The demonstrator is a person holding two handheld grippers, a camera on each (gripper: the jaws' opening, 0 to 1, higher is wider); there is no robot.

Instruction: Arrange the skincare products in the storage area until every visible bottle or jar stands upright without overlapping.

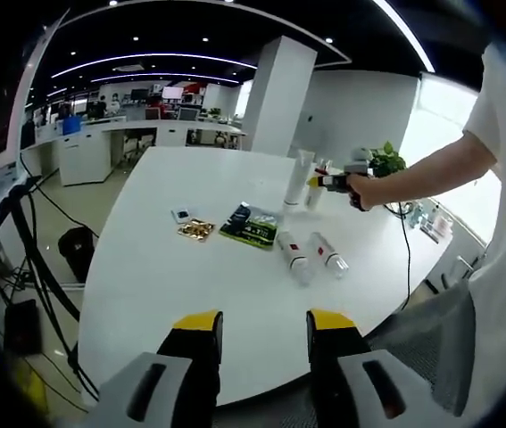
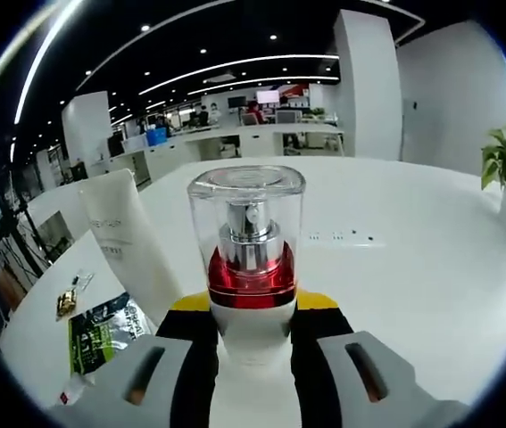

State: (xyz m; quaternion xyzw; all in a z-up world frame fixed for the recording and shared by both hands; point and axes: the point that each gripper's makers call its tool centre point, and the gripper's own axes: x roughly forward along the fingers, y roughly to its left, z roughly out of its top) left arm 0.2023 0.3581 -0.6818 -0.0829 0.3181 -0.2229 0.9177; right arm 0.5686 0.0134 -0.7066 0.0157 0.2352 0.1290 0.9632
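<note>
Clamped between right gripper [image 2: 251, 332] jaws: pump bottle [image 2: 248, 259], long axis upright, white tube [image 2: 128, 241] just left of the fingers. Left gripper [image 1: 264, 332] jaws apart, holding nothing. Two bottles [image 1: 311, 257] lying flat well ahead, likely the left's job.

pump bottle [image 2: 247, 267] base behind jaws
</note>
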